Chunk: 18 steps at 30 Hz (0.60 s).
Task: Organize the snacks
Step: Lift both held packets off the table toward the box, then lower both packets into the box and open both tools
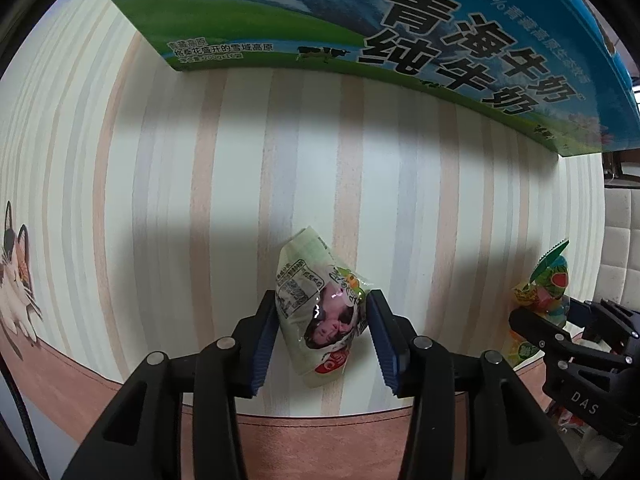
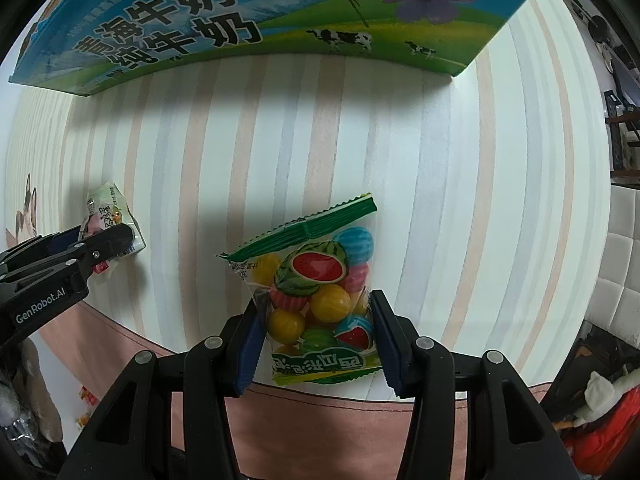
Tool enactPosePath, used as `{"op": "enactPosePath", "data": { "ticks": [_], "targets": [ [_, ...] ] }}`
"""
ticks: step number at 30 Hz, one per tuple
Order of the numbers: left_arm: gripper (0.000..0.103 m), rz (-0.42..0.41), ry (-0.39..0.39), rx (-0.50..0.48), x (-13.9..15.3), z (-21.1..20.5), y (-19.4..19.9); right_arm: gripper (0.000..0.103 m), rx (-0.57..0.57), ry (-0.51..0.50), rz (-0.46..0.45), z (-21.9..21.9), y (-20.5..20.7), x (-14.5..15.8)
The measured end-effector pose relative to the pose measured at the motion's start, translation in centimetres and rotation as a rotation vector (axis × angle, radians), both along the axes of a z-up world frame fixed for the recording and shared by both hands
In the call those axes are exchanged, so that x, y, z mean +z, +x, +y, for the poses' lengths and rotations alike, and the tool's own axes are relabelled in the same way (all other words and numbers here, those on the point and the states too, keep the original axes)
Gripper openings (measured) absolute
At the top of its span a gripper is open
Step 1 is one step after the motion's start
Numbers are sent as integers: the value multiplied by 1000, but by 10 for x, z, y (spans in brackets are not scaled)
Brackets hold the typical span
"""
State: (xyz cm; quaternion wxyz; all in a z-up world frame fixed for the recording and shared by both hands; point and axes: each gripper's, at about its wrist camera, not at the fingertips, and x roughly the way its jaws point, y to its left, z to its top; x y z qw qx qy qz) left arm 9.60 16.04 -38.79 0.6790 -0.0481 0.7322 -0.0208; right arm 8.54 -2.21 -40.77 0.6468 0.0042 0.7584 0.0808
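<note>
My left gripper (image 1: pixel 322 320) is shut on a pale green snack packet (image 1: pixel 316 312) with a pink picture and holds it over the striped tablecloth (image 1: pixel 200 200). My right gripper (image 2: pixel 316 328) is shut on a clear bag of watermelon gumballs (image 2: pixel 320 292) with a green top seal. In the right wrist view the left gripper (image 2: pixel 100 246) and its packet (image 2: pixel 108 216) show at the left. In the left wrist view the right gripper (image 1: pixel 560 320) and the gumball bag (image 1: pixel 548 280) show at the right.
A large blue and green milk carton box (image 1: pixel 400 40) stands at the far side of the table, also in the right wrist view (image 2: pixel 280 20). The cloth has a pink border (image 1: pixel 320 440) and a cat print (image 1: pixel 16 280). Small wrapped sweets (image 2: pixel 86 404) lie below left.
</note>
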Motion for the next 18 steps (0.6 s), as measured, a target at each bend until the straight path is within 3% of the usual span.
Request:
{"op": "enactPosePath", "data": {
  "ticks": [11, 18],
  "targets": [
    [37, -44, -52, 13, 33, -3, -13, 53, -32, 39, -42, -9, -2, 17],
    [37, -153, -132, 2, 102, -19, -8, 53, -75, 157, -105, -17, -4, 61]
  ]
}}
